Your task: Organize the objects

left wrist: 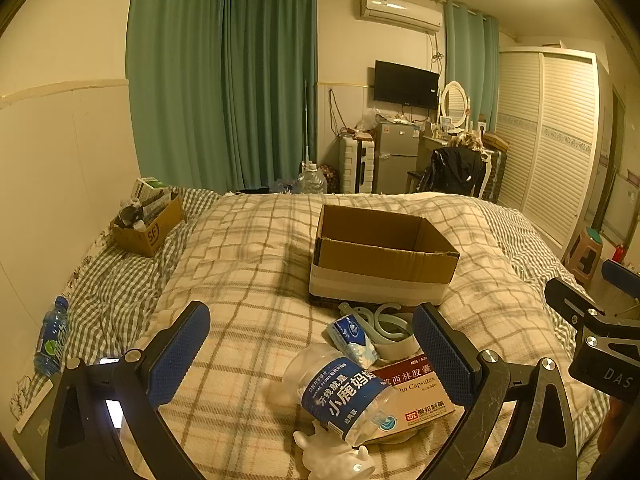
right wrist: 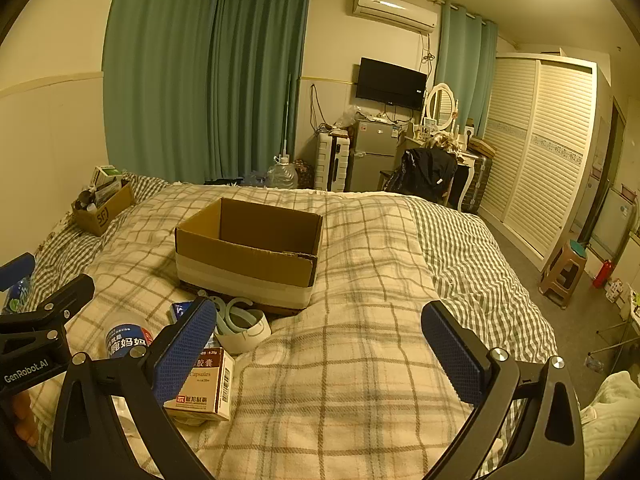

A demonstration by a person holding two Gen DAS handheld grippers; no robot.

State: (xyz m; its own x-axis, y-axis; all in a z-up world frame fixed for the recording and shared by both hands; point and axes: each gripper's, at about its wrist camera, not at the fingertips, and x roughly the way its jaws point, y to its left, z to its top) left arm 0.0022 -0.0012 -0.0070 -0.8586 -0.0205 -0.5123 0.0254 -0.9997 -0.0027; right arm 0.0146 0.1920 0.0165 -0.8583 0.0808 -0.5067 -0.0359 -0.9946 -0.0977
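Observation:
An empty open cardboard box (left wrist: 384, 256) stands on the plaid bed (left wrist: 248, 264); it also shows in the right wrist view (right wrist: 248, 252). In front of it lie a clear jar with a blue label (left wrist: 344, 396), a red-and-white capsule box (left wrist: 420, 388), a small blue packet (left wrist: 352, 340), pale blue scissors (left wrist: 384, 320) and a white figurine (left wrist: 332, 456). My left gripper (left wrist: 312, 356) is open, its jaws either side of this pile. My right gripper (right wrist: 320, 352) is open and empty over bare blanket, right of the capsule box (right wrist: 208, 384) and jar (right wrist: 124, 340).
A smaller cardboard box (left wrist: 148, 220) full of items sits at the bed's far left. A water bottle (left wrist: 52, 340) lies by the left wall. A stool (right wrist: 564, 276) stands on the floor at right, before the wardrobe (right wrist: 540, 148).

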